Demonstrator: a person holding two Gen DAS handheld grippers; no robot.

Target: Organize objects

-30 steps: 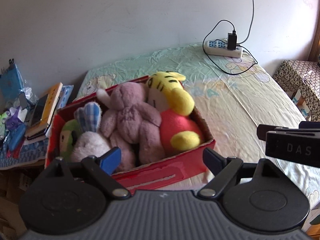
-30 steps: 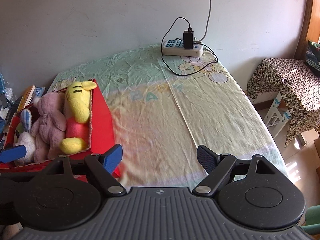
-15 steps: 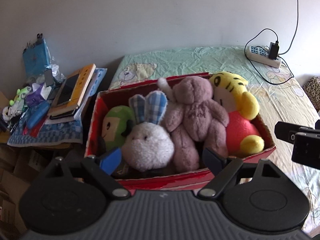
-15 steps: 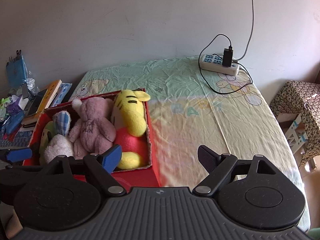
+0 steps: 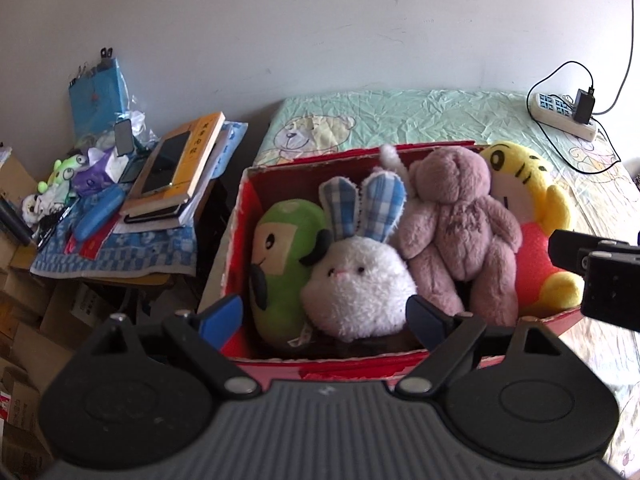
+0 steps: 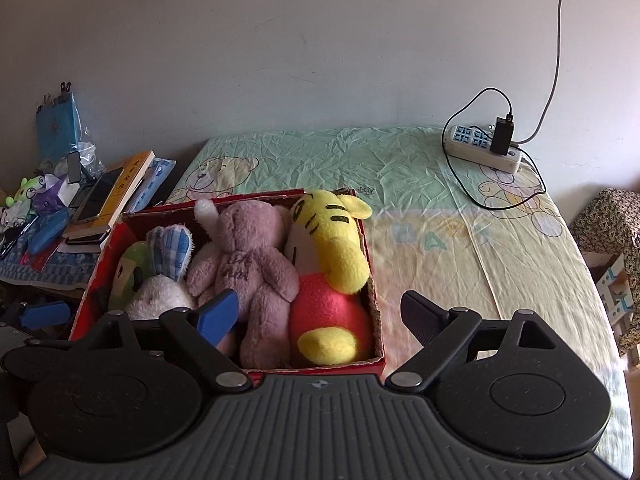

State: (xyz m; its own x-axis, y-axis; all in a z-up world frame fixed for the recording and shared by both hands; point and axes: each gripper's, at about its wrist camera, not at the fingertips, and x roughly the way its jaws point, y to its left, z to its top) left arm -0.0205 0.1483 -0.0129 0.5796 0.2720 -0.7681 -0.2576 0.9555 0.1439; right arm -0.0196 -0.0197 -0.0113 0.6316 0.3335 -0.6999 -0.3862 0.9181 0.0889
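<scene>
Four plush toys [image 5: 400,240] packed in red box [image 5: 240,216] on bed [image 6: 440,248], left claw [image 5: 324,316] released, right claw [image 6: 320,312] just widened, empty.

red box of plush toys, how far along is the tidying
Done: the red cardboard box on the bed already holds four toys side by side: green plush, white bunny with checked ears, mauve teddy bear, yellow tiger plush. In hand: nothing; the left gripper and right gripper are empty, the right's jaws just opening. Left: no loose toys show on the sheet.
</scene>
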